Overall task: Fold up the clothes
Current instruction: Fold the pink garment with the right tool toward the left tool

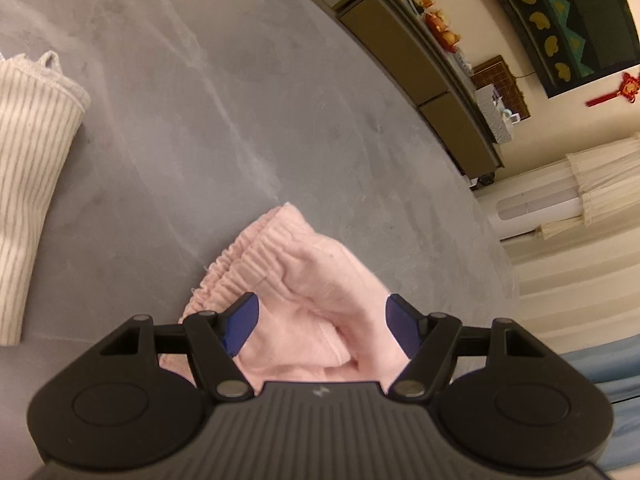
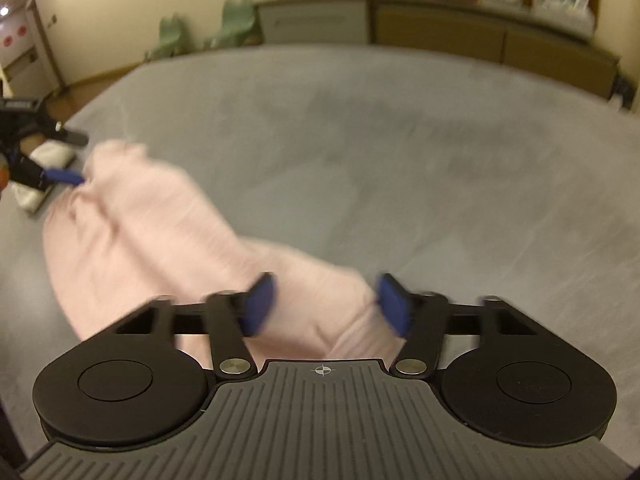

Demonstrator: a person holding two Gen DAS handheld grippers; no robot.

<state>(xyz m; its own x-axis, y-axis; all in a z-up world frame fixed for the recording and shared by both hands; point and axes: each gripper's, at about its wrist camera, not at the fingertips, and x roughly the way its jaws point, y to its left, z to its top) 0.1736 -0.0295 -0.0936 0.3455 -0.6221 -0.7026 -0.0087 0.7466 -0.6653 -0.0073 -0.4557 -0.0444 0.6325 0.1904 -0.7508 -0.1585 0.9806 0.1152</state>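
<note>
A pink garment point(image 1: 304, 280) with a gathered elastic waistband lies on the grey bed surface point(image 1: 200, 120). In the left wrist view my left gripper point(image 1: 321, 326) stands open over the waistband end, with bunched fabric between its blue pads point(image 1: 240, 324). The right wrist view is blurred. It shows the garment point(image 2: 152, 220) stretched out from my left gripper point(image 2: 68, 158) at the far left to my right gripper point(image 2: 326, 304). My right gripper is open, its pads apart, with the near end of the pink fabric lying between them.
A folded striped white garment point(image 1: 28, 160) lies on the bed to the left, and shows behind my left gripper as a white bundle point(image 2: 48, 156). A low sideboard point(image 2: 440, 32) with clutter runs along the far wall. Green chairs point(image 2: 236, 20) stand beyond the bed, curtains point(image 1: 580, 260) beside it.
</note>
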